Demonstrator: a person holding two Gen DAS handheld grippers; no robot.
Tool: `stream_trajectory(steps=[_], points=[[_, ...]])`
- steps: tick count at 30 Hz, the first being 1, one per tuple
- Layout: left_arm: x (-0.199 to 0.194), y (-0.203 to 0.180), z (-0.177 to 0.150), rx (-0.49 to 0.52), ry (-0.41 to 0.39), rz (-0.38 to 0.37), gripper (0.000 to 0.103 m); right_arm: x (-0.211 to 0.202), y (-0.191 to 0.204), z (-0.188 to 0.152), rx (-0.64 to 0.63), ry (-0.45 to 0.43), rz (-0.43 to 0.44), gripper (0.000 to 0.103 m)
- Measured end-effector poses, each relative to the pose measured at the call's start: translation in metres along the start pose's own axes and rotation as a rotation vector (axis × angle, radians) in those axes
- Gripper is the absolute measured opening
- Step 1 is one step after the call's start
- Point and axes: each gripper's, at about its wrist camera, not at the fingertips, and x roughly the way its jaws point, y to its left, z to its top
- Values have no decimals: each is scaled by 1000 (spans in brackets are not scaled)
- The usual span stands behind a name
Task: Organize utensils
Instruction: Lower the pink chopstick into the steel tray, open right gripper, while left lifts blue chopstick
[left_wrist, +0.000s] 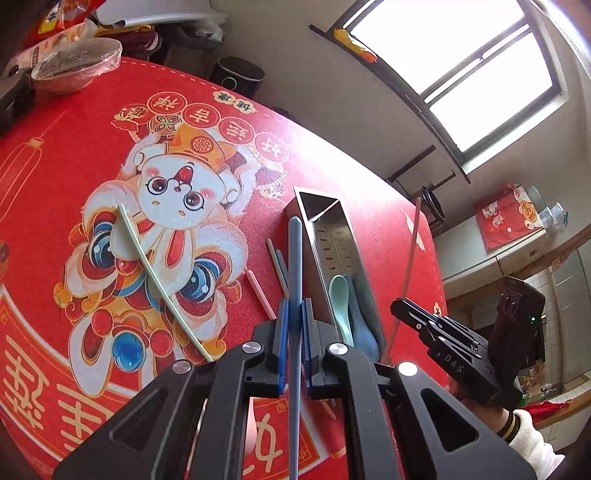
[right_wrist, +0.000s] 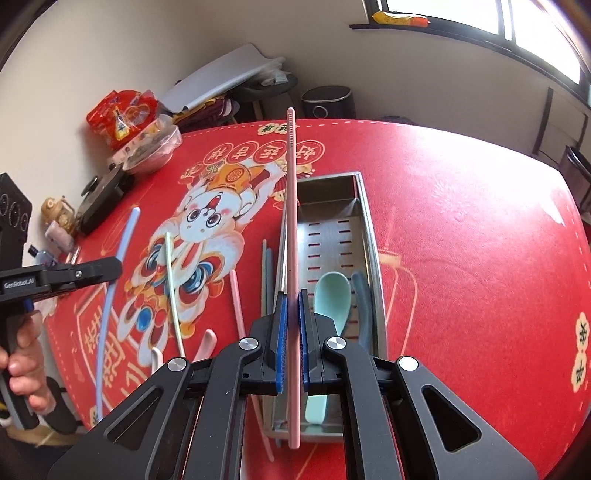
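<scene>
While the left gripper pinches a blue chopstick and the right gripper pinches a pink chopstick, both held above the table beside the steel tray, each should be levelled lengthwise before lowering in alongside the spoons.

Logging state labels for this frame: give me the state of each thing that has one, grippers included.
left gripper: shut on blue chopstick, lifted.
right gripper: shut on pink chopstick, lifted.
metal tray: open, on the table, slotted floor.
mint spoon: lying in the tray.
blue spoon: lying in the tray beside it.
green chopstick: loose on the tablecloth.
bowl: covered with plastic film.
</scene>
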Motion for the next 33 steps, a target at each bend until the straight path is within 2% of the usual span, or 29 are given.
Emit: stream_trajectory(steps=[7,16,25,33], points=[[-4,6,6,-24,-28,24,6,43,-5,4,-27,85,-12,6],[-14,17,1,-70,-50,57,6,70,-23,-5,67,142,22,6],[-23,14,-5,-81,-65,76,6,77,-20,-8,106,173,49,6],[-24,-1,-6,-58,-73,79,6,56,-21,-13,115,142,49,8]])
